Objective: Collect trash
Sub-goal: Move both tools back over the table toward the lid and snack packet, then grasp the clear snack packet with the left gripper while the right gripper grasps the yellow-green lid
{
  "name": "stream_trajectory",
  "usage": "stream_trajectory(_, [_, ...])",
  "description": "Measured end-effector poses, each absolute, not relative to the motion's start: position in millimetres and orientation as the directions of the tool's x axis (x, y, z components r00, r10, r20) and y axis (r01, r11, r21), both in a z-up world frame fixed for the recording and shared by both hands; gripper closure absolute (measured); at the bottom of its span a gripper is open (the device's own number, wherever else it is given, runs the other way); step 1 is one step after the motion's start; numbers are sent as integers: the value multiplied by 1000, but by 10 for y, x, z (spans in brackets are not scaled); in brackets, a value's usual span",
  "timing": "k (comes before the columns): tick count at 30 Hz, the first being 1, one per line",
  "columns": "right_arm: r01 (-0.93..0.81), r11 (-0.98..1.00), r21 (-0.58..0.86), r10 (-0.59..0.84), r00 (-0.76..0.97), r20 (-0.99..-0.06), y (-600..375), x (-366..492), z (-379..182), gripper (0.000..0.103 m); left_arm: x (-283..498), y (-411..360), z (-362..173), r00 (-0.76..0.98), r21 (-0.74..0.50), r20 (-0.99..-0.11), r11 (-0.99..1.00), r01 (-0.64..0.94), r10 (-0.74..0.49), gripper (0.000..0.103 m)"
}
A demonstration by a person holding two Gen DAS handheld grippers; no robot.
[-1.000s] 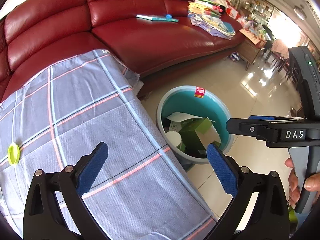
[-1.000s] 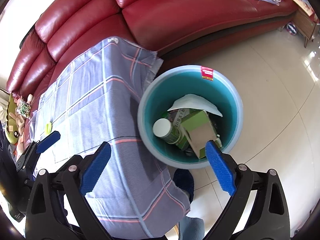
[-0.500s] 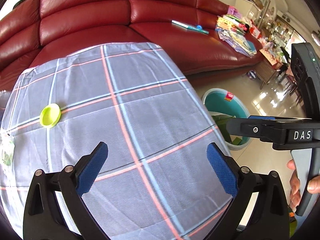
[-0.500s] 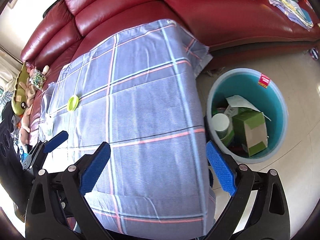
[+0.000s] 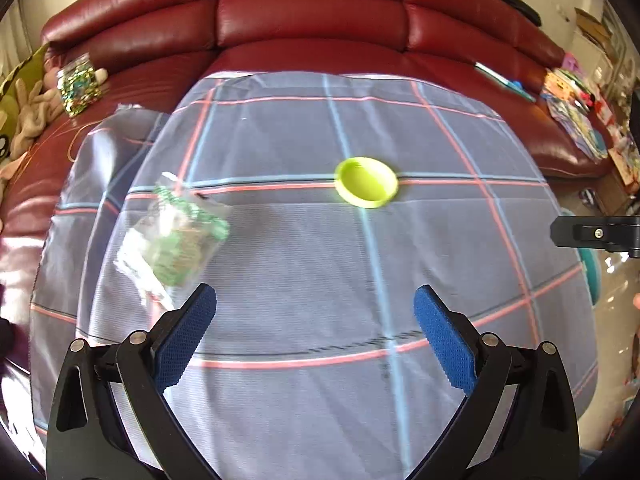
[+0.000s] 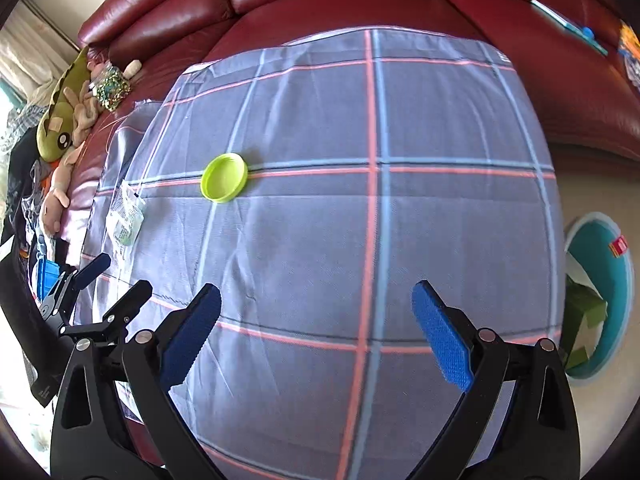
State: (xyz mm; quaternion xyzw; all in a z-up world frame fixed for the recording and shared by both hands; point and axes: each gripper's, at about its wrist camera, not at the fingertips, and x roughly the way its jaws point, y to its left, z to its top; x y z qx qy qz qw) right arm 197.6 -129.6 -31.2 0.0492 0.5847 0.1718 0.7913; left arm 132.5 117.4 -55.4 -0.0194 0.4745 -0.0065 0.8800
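My left hand-held gripper (image 5: 315,334) and right hand-held gripper (image 6: 316,334) both hang jaws apart, holding nothing, over the checked cloth (image 6: 360,240). A lime lid (image 5: 366,182) lies at centre of the left view, a crumpled clear wrapper (image 5: 172,236) at its left. The teal bin (image 6: 604,296) sits at the right view's right edge.

No legible text anywhere.

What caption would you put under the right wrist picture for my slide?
Open right gripper above a checked cloth, with a green lid and plastic wrapper waiting, bin at right.
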Motion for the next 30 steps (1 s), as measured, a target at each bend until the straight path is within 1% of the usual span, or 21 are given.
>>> stream_trajectory(3, [-264, 924, 276, 339, 239, -910, -960, 2155, -385, 11, 1411, 1574, -646, 527, -26, -850, 997, -73, 16, 4])
stream_trajectory(8, [-324, 915, 242, 319, 212, -924, -462, 2359, -588, 11, 1502, 1948, -795, 497, -53, -867, 991, -122, 14, 4])
stream_trajectory(9, [-332, 914, 234, 314, 211, -926, -389, 2386, -619, 14, 1538, 1972, -828, 493, -53, -870, 991, -124, 15, 4])
stream_trajectory(10, [-340, 914, 222, 306, 215, -928, -314, 2419, -649, 21, 1556, 1999, -850, 490, -52, -872, 991, -125, 16, 4])
stream_trajectory(11, [-346, 914, 213, 299, 216, -930, -255, 2457, -679, 22, 1576, 2018, -869, 487, -57, -873, 991, -124, 11, 4])
stream_trajectory(15, [-362, 914, 181, 272, 219, -937, -55, 2577, -798, 24, 1661, 2048, -918, 481, -60, -877, 992, -111, 1, 4])
stream_trajectory(17, [-374, 914, 159, 258, 231, -938, 26, 2616, -828, 29, 1706, 2046, -930, 483, -49, -876, 994, -100, 5, 4])
stream_trajectory(18, [-382, 912, 148, 250, 234, -940, 61, 2630, -847, 40, 1722, 2044, -932, 484, -44, -875, 995, -95, 8, 4])
stream_trajectory(19, [-385, 913, 132, 236, 236, -943, 83, 2639, -870, 48, 1738, 2047, -936, 484, -40, -875, 995, -90, 9, 4])
stream_trajectory(20, [-392, 913, 112, 225, 254, -941, 96, 2637, -868, 49, 1748, 2044, -935, 485, -40, -874, 996, -84, 6, 4])
stream_trajectory(21, [-401, 911, 100, 217, 258, -941, 109, 2630, -874, 53, 1755, 2042, -934, 487, -45, -874, 996, -77, -2, 4])
stream_trajectory(24, [-409, 909, 82, 208, 274, -939, 108, 2605, -868, 53, 1775, 2035, -942, 488, -40, -873, 997, -66, -3, 4])
stream_trajectory(30, [-407, 907, 110, 232, 263, -936, 5, 2527, -823, 54, 1811, 2009, -944, 497, -5, -868, 999, -38, 15, 4])
